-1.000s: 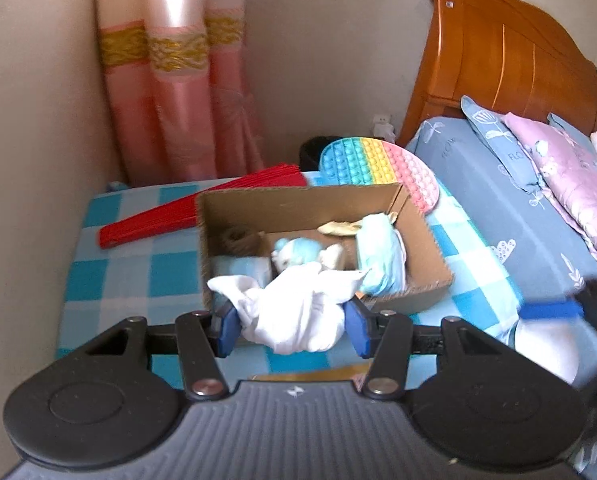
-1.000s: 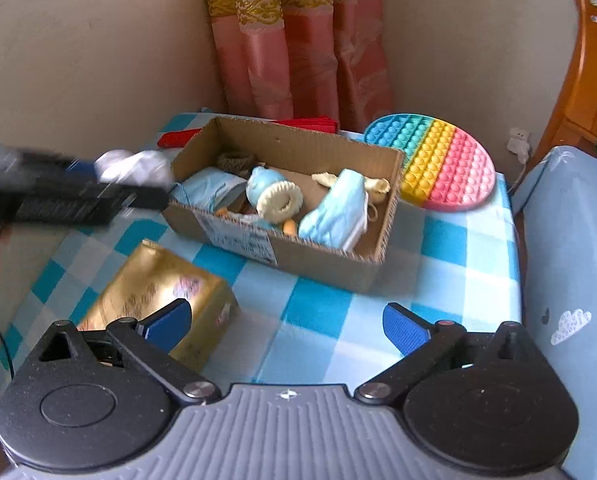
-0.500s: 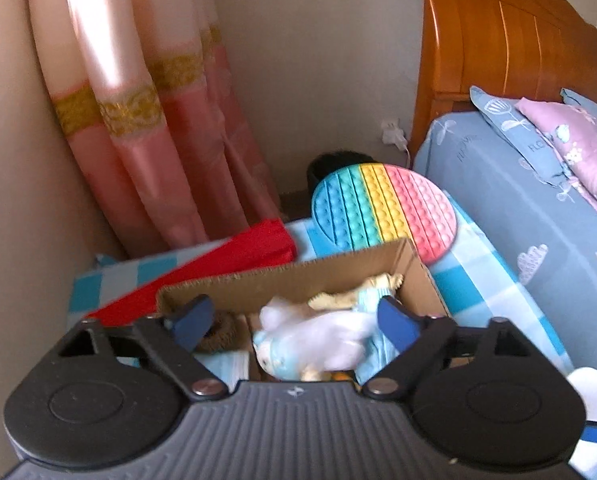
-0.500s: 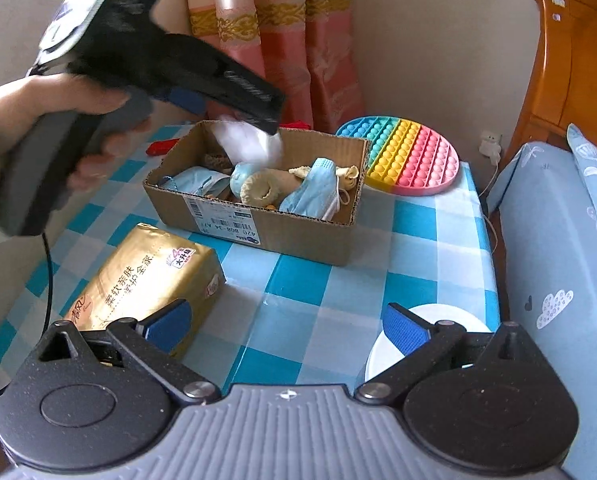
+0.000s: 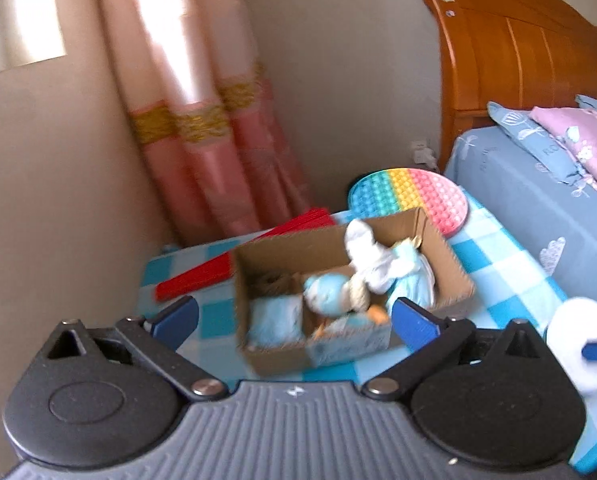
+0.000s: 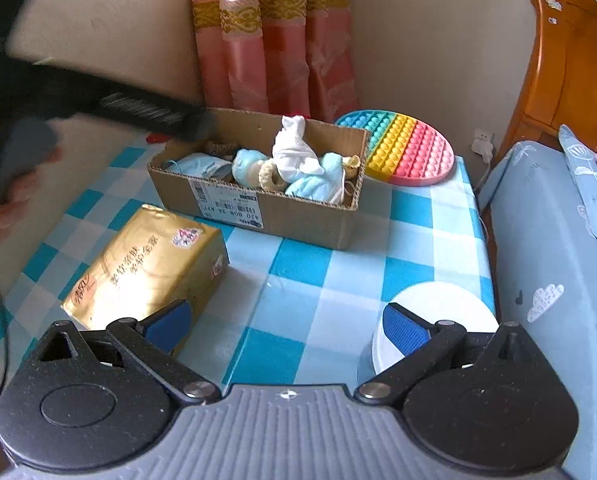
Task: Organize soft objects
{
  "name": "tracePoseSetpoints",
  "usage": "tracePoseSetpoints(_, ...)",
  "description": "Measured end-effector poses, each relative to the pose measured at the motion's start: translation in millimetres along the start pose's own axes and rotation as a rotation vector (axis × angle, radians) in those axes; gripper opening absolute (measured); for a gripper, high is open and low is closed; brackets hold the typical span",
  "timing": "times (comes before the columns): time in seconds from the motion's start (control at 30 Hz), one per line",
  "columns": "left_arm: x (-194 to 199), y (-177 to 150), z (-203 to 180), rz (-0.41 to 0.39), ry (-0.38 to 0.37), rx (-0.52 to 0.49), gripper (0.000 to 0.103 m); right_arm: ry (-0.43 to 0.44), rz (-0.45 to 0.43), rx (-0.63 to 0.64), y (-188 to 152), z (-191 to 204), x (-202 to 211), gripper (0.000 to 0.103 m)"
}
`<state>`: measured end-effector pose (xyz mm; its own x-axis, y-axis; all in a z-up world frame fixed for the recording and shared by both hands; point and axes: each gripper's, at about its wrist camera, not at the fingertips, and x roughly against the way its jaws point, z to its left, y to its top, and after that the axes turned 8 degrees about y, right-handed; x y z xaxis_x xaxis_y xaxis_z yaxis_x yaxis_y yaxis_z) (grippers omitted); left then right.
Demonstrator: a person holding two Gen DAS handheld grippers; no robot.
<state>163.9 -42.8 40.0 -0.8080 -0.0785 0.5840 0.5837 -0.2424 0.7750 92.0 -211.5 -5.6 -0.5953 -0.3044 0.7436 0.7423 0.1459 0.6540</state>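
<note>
A checked blue-and-white table [image 6: 298, 264] is seen beside a bed [image 6: 546, 240], and on it a cardboard box [image 6: 298, 216] is set just in front of a round rainbow pop mat [image 6: 406, 148], with a gold tissue pack [image 6: 146, 264] nearer and a white round lid [image 6: 438, 312] near the right edge. The box is filled with soft things: pale blue cloth pieces, a blue plush toy [image 5: 326, 294] and a white cloth [image 6: 292, 148], which is draped on top of the pile and partly stands above the rim. The step in hand is judged to be the release of that cloth into the box. The left gripper [image 5: 294, 320] is opening, its jaws spread wide with nothing between them. The right gripper [image 6: 286, 326] is held open and empty above the table. For the next move another soft object is called for; none is plainly seen outside the box, so the tissue pack may be meant.
</note>
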Motion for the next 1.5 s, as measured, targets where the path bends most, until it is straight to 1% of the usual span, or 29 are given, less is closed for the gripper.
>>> tracePoseSetpoints(0.1, 22.2, -20.3, 10.8, 0.017, 0.002, 0.055, 0.102, -0.025, 0.002, -0.013, -3.6, 2.9, 3.9, 0.103)
tracePoseSetpoints(0.17, 36.9, -33.4, 17.1, 0.044, 0.007, 0.090, 0.102, -0.048, 0.002, -0.025, -6.5, 4.4, 8.0, 0.103)
tracePoseSetpoints(0.27, 56.1, -50.3, 21.8, 0.077, 0.034, 0.131, 0.102, -0.082, 0.007, -0.050, -9.9, 5.7, 15.6, 0.103)
tracePoseSetpoints(0.47, 74.2, -67.4, 21.6, 0.113, 0.026, 0.134, 0.102, -0.132, -0.002, -0.079, -15.0, 11.0, 32.5, 0.103)
tracePoseSetpoints(0.57, 79.3, -72.6, 20.2, 0.118, 0.028, 0.128, 0.102, -0.147, -0.011, -0.084, -18.2, 13.9, 39.3, 0.103)
tracePoseSetpoints(0.67, 83.2, -78.6, 16.7, 0.131, 0.047, 0.107, 0.102, -0.149, -0.017, -0.093, -20.6, 16.8, 43.9, 0.103)
tracePoseSetpoints(0.97, 94.1, -91.6, 17.3, 0.142, 0.049, 0.124, 0.102, -0.132, -0.024, -0.079, -29.1, 28.3, 52.0, 0.103)
tracePoseSetpoints(1.5, 102.5, -95.5, 12.6, 0.141, 0.044, 0.127, 0.102, -0.125, -0.034, -0.077, -35.3, 31.0, 60.2, 0.103)
